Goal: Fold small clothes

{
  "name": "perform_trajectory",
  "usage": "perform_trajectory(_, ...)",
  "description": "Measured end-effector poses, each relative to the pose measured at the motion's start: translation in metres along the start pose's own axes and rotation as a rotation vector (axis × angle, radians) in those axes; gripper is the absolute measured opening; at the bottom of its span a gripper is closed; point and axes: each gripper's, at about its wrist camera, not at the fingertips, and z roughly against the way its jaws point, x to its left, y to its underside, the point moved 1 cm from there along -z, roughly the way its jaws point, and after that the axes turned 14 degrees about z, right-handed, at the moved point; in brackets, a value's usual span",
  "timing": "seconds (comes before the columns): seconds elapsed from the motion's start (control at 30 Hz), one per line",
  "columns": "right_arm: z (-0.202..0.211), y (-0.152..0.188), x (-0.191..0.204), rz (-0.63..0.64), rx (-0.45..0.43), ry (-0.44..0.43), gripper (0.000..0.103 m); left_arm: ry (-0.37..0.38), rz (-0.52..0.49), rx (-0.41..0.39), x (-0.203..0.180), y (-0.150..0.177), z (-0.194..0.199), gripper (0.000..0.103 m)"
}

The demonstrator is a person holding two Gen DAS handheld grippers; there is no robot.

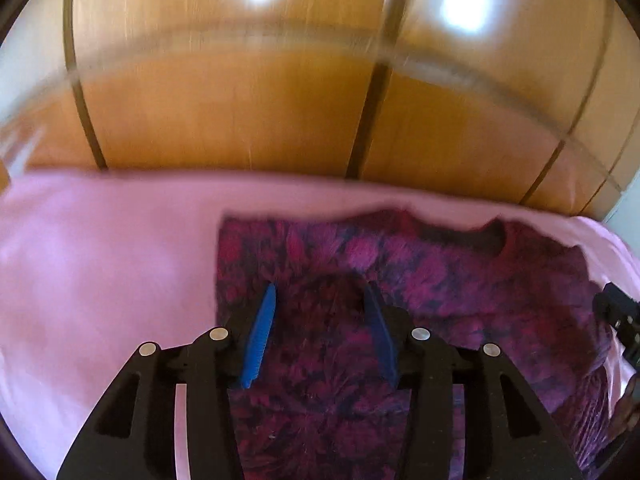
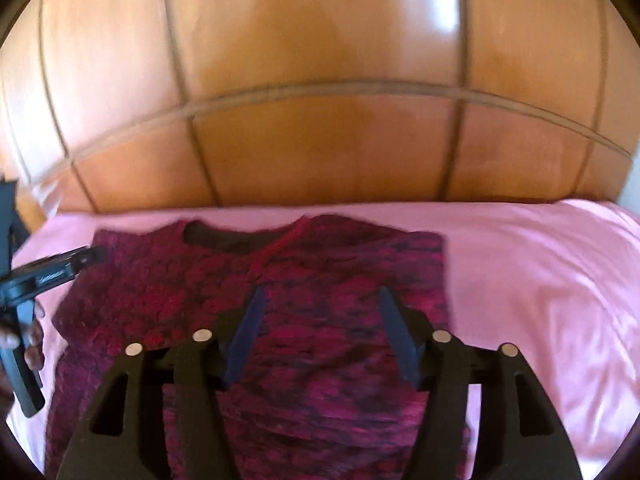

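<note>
1. Left black two-finger gripper with blue pads (image 1: 320,300): jaws apart, nothing between them, above the garment.
2. Right black gripper, dark-blue pads (image 2: 320,300): jaws apart, empty.
3. Magenta-and-navy patterned knit top (image 2: 304,320): spread flat, its lower part hidden behind the grippers.
4. Pink bedsheet (image 2: 540,280): beneath the top.
5. Glossy orange-brown wooden panelling (image 2: 320,100): behind the bed, blurred.

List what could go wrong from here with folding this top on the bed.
1. Both the left gripper and right gripper hover open over the magenta patterned top, holding nothing; closing here might pinch the pink sheet along with it.
2. The top lies close to the bed's far edge by the wooden wardrobe; a pull that way could drag it off.
</note>
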Motion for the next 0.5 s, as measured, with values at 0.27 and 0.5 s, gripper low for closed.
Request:
perform_trajectory(0.27,-0.041,0.018,0.019,0.065,0.096,0.009,0.066,-0.035,0.087,-0.045,0.013,0.014,0.0,0.045)
perform_trajectory(0.5,-0.012,0.021,0.017,0.039,0.055,0.021,0.089,-0.073,0.057,-0.145,0.006,0.047,0.063,0.054)
